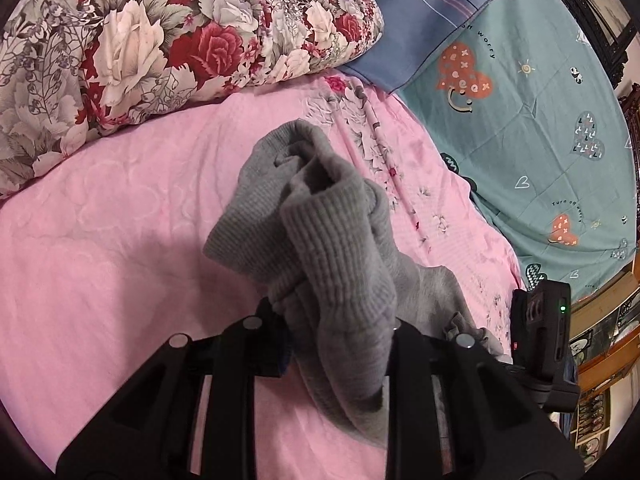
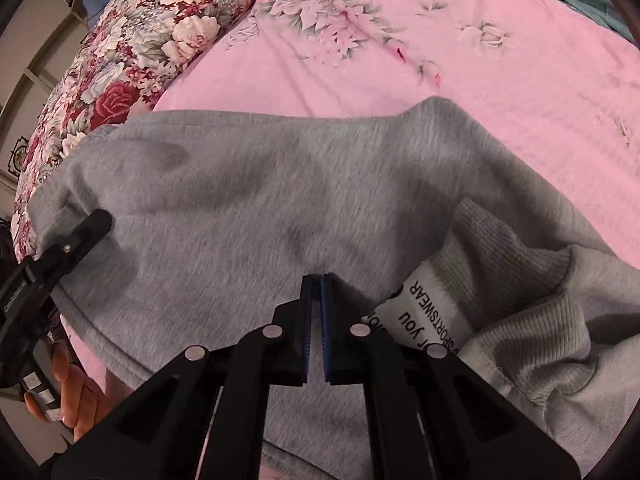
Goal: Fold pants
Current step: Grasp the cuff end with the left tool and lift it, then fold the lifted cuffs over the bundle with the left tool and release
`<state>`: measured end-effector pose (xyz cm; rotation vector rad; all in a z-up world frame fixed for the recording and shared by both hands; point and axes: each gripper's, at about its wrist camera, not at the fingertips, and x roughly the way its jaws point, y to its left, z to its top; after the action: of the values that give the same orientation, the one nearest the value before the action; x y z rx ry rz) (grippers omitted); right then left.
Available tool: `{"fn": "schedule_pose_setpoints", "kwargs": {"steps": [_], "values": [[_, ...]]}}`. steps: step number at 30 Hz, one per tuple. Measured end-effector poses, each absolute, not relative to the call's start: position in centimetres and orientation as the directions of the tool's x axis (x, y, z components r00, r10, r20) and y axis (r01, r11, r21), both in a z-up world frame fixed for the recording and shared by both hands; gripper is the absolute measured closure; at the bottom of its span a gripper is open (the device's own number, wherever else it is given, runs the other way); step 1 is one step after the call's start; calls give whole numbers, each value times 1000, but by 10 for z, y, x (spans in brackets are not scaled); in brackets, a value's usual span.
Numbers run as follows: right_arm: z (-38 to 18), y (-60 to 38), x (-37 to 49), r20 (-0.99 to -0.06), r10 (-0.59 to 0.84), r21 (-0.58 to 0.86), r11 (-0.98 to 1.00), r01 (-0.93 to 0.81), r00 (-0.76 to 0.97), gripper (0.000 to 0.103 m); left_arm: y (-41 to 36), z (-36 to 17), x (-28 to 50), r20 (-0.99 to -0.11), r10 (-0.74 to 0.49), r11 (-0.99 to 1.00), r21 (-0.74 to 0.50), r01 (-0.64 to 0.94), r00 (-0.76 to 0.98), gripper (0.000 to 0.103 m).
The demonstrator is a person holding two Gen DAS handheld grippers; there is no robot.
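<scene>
Pants [image 2: 248,208], grey, spread over pink bed sheet [image 2: 460,52]. Ribbed cuffs [image 1: 320,232] bunched, clamped in left hand-held gripper [image 1: 340,332]. Right hand-held gripper [image 2: 318,284] pinched together on fabric beside white label [image 2: 424,312]. Floral quilt [image 1: 160,36] behind.

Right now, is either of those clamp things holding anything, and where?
Both grip the grey pants: the left gripper by the bunched ribbed cuffs, the right gripper pinches the plain fabric.
</scene>
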<state>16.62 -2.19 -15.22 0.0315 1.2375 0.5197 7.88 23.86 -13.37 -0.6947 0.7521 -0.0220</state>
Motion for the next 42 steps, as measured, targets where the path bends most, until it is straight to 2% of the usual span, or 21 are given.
{"fn": "schedule_pose_setpoints", "kwargs": {"steps": [4, 7, 10, 13, 16, 19, 22, 25, 29, 33, 36, 37, 40, 42], "values": [[-104, -54, 146, -837, 467, 359, 862, -358, 284, 96, 235, -133, 79, -636, -230, 796, -558, -234, 737, 79], [-69, -91, 119, -800, 469, 342, 868, -359, 374, 93, 231, -130, 79, -645, -208, 815, -530, -235, 735, 79], [-54, -144, 88, -777, 440, 330, 893, -305, 450, 87, 225, -118, 76, -644, -196, 833, -508, -222, 739, 79], [-56, -204, 61, -763, 398, 349, 917, -194, 509, 87, 208, -96, 70, -626, -175, 865, -466, -184, 760, 81], [-63, -263, 33, -743, 362, 392, 917, -72, 564, 87, 170, -59, 61, -587, -169, 917, -389, -93, 791, 81], [-62, -313, 2, -703, 336, 439, 899, 11, 627, 87, 105, -18, 50, -538, -219, 958, -278, 75, 814, 82], [-64, -345, -25, -674, 322, 472, 880, 51, 665, 87, 30, 1, 43, -521, -287, 958, -164, 236, 804, 82], [-71, -366, -48, -665, 316, 491, 867, 79, 676, 87, -43, -10, 43, -560, -334, 930, -63, 363, 758, 82], [-88, -383, -66, -671, 329, 524, 845, 110, 665, 87, -103, -53, 50, -671, -360, 890, -38, 455, 648, 82], [-114, -388, -65, -696, 357, 548, 824, 140, 623, 87, -136, -105, 58, -771, -236, 880, 89, 466, 591, 77], [-121, -381, -53, -715, 373, 546, 827, 138, 591, 87, -151, -110, 51, -780, -163, 858, 190, 478, 604, 72], [-119, -377, -51, -717, 376, 539, 833, 125, 587, 87, -152, -105, 47, -787, -166, 851, 189, 489, 594, 67], [-105, -362, -41, -714, 374, 507, 859, 69, 592, 85, -136, -85, 46, -824, -234, 860, 72, 505, 516, 67], [-97, -356, -34, -711, 366, 491, 870, 51, 601, 79, -123, -68, 50, -828, -291, 862, -10, 506, 479, 67]]}}
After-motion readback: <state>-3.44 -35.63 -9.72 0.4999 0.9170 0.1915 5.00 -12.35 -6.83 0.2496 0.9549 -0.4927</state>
